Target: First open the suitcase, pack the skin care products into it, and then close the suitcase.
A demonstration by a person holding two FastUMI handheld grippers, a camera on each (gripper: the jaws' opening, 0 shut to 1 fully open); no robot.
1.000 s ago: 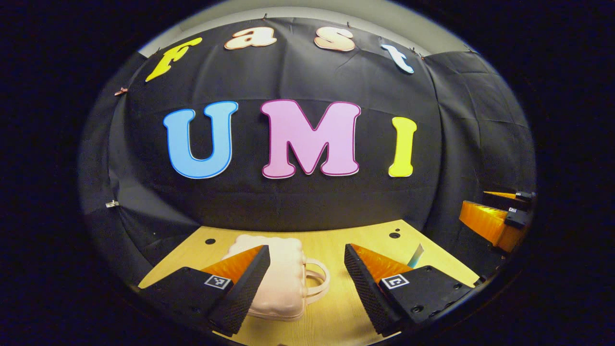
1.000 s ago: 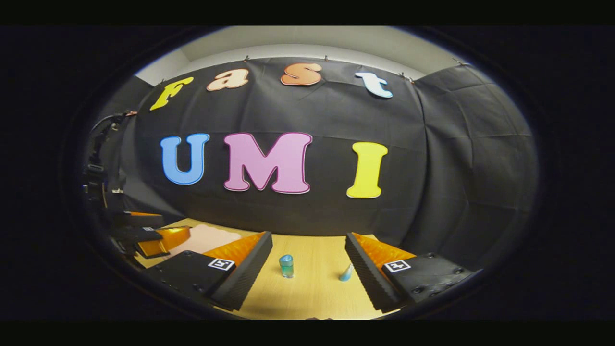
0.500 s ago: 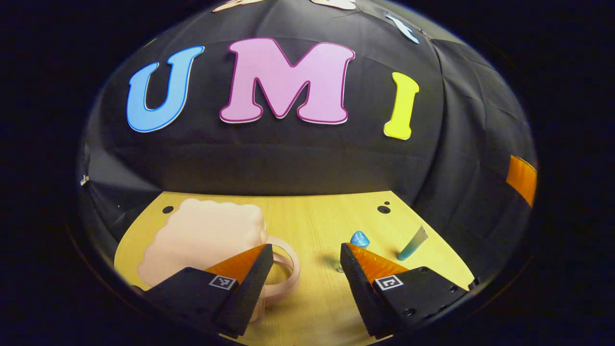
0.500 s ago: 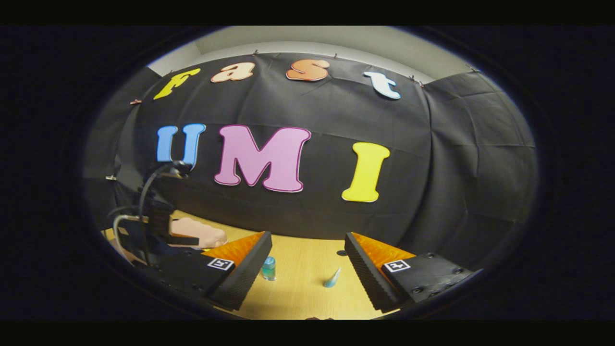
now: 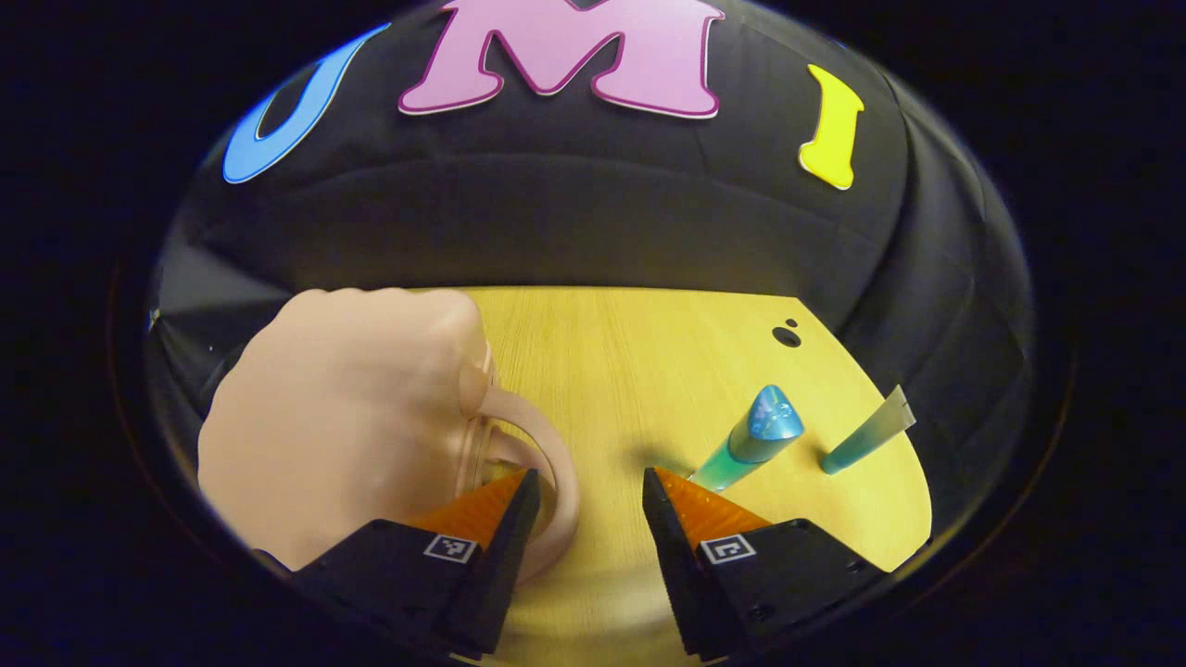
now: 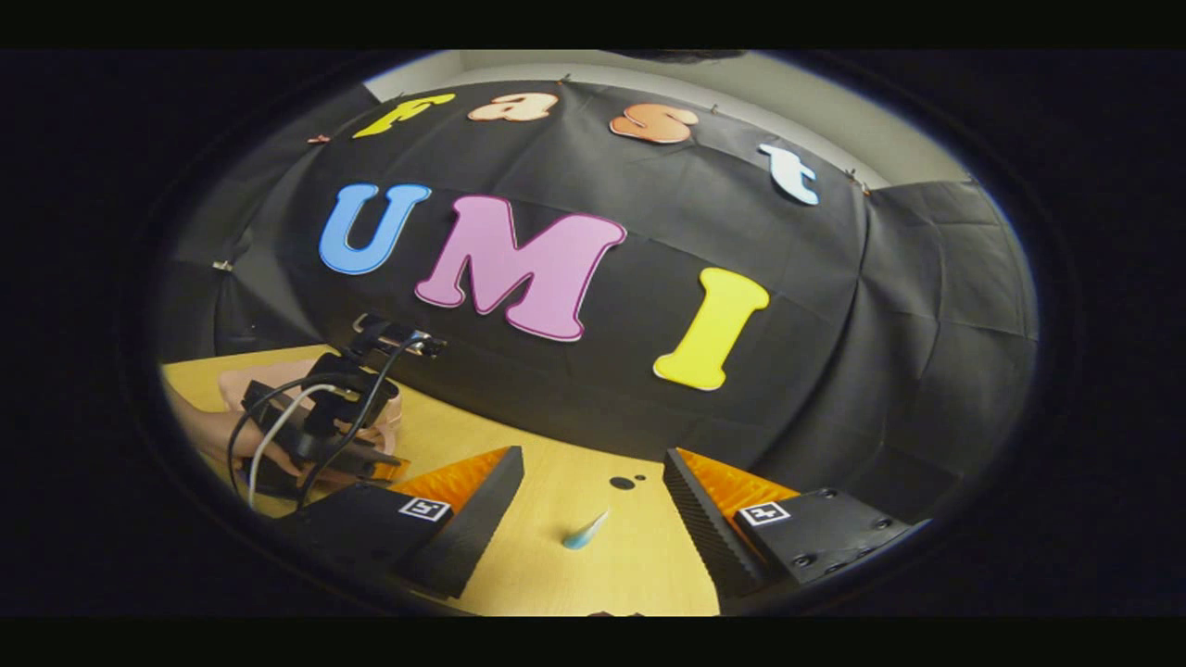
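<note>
**Suitcase closed, two products on the table**

Your pale pink suitcase (image 5: pixel 343 417) lies flat and shut at the left, its looped handle (image 5: pixel 547 482) facing the products. To its right you have a blue-green bottle (image 5: pixel 750 440) with a pointed cap, standing on the table. Just beyond it lies a small teal tube (image 5: pixel 866 435), apart from the bottle, crimped end away.

Suitcase (image 5: pixel 343 417) smooth matt plastic; table (image 5: pixel 639 361) light wood grain; bottle (image 5: pixel 750 435) glossy.
</note>
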